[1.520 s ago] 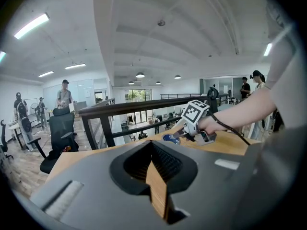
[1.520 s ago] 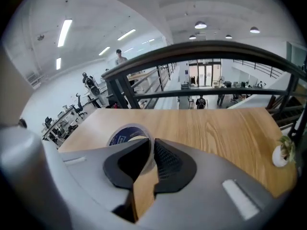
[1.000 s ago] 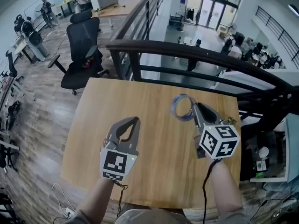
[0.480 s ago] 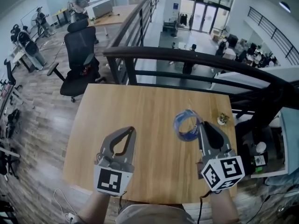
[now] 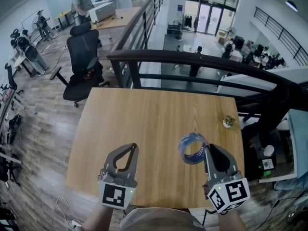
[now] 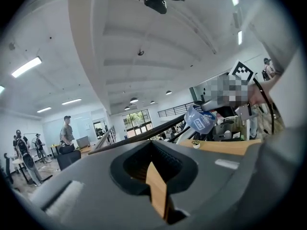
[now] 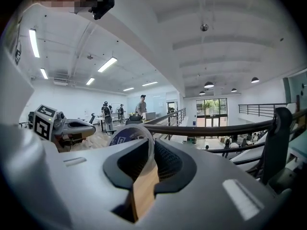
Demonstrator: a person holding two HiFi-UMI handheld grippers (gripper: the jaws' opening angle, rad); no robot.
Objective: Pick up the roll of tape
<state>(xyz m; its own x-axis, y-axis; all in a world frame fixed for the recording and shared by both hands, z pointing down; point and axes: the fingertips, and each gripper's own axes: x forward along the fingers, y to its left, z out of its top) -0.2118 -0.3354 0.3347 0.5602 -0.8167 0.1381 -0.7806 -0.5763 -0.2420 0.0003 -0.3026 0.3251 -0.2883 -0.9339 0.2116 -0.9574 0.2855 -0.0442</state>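
Because the right tongs [image 5: 208, 149] clamp only the thin wall of the roll of tape [image 5: 192, 148], lifted off the bench [image 5: 144, 114] at lower right of the head view, a jolt or slackened squeeze could let it swivel or drop. The left tongs [image 5: 131, 148], clenched and empty, point forward nearly level, as do the right.

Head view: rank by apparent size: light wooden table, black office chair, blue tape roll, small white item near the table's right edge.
1. light wooden table
2. black office chair, which stands farther off on the floor, so it looks smaller than it is
3. blue tape roll, lifted nearer the camera
4. small white item
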